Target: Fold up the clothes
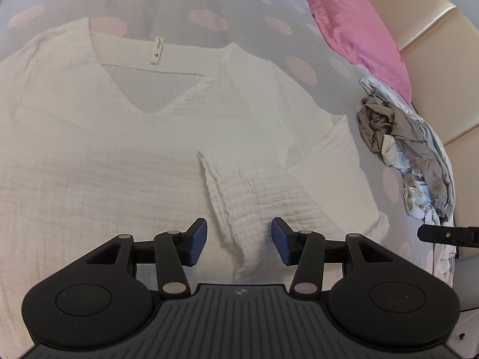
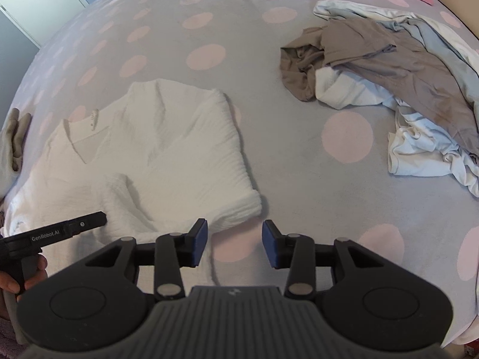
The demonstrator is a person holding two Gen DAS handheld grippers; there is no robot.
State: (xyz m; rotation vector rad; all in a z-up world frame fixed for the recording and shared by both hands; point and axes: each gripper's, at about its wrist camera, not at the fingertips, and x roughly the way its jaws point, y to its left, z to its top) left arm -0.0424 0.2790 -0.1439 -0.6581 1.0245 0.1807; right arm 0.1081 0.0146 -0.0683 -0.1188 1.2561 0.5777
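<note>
A white crinkled V-neck top (image 1: 104, 137) lies flat on the bed, neck label up, its right sleeve (image 1: 239, 197) folded inward across the body. My left gripper (image 1: 239, 240) hovers open just above that folded sleeve, cloth visible between its blue pads but not pinched. In the right wrist view the same top (image 2: 167, 149) lies left of centre. My right gripper (image 2: 235, 243) is open over the bedsheet just past the top's near right edge, holding nothing. The left gripper's tip (image 2: 80, 224) pokes in at the left, held by a hand (image 2: 12, 278).
The grey bedsheet with pink dots (image 2: 299, 179) covers the bed. A heap of crumpled taupe, white and pale blue clothes (image 2: 404, 89) lies to the right. A pink pillow (image 1: 353, 30) and padded headboard (image 1: 434, 59) sit far right. A beige garment (image 2: 12, 143) lies at the left edge.
</note>
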